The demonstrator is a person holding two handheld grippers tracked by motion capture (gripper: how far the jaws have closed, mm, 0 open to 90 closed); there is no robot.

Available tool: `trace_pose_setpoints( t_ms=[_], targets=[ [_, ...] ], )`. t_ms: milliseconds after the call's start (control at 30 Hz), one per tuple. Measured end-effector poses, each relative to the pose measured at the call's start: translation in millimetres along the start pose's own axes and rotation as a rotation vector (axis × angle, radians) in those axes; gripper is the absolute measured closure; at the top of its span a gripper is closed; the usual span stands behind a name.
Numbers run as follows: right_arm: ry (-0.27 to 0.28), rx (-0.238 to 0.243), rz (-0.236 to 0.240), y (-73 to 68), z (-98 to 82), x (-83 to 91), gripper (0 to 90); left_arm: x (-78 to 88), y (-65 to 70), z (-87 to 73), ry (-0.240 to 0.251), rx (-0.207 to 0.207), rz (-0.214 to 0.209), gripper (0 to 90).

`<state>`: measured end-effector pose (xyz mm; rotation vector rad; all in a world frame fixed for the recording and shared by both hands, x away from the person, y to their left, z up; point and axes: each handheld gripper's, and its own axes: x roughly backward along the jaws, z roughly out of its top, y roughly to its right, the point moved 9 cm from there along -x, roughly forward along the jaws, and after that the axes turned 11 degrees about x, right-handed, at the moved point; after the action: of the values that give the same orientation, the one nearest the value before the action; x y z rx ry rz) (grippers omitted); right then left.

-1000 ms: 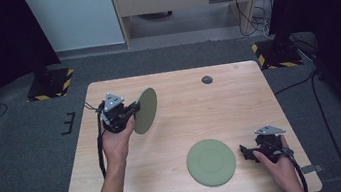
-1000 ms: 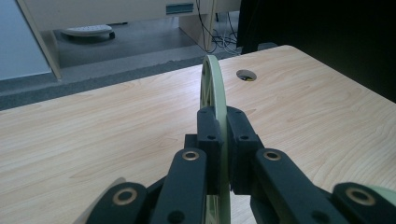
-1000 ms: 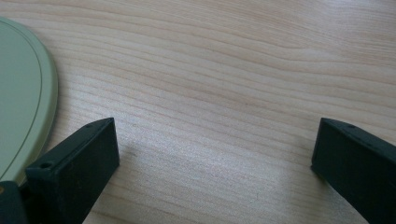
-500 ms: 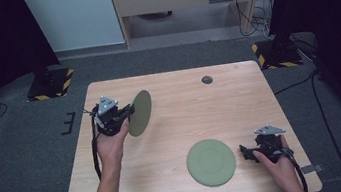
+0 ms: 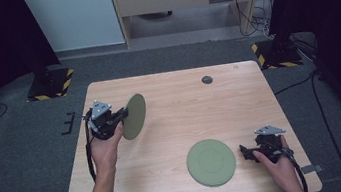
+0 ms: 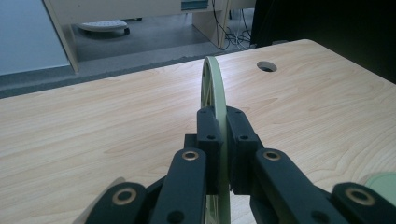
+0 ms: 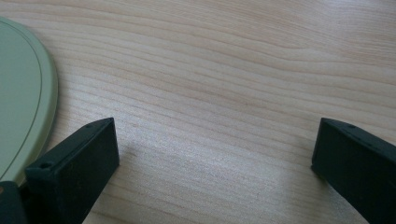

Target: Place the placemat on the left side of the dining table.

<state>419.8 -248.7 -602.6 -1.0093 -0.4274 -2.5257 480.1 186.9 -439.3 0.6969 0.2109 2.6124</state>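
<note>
Wooden table (image 5: 169,101) lies mostly bare; your left gripper (image 5: 122,115) pinches a green plate (image 5: 134,116) upright near its left edge, your right gripper (image 5: 245,152) spread beside the flat plate (image 5: 211,162).

Right tool (image 7: 215,154) jaws wide apart; green plate (image 7: 21,93) beside left jaw.

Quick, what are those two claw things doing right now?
Left gripper: shut on the raised green plate.
Right gripper: open, holding nothing, beside the flat green plate.
</note>
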Motion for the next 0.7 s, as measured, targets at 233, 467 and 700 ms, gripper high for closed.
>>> trace_pose_setpoints(
  t_ms=[233,467,700],
  targets=[
    [0.0,0.0,0.0,0.0,0.0,0.0,0.9,3.7,-8.1,-3.0,0.001,0.005,0.014,85.7],
    [0.0,0.0,0.0,0.0,0.0,0.0,0.9,7.5,-17.2,-6.2,0.001,0.013,0.026,85.7],
    [0.0,0.0,0.0,0.0,0.0,0.0,0.9,9.2,-24.6,-11.6,-0.001,0.025,0.032,85.6]
  ],
)
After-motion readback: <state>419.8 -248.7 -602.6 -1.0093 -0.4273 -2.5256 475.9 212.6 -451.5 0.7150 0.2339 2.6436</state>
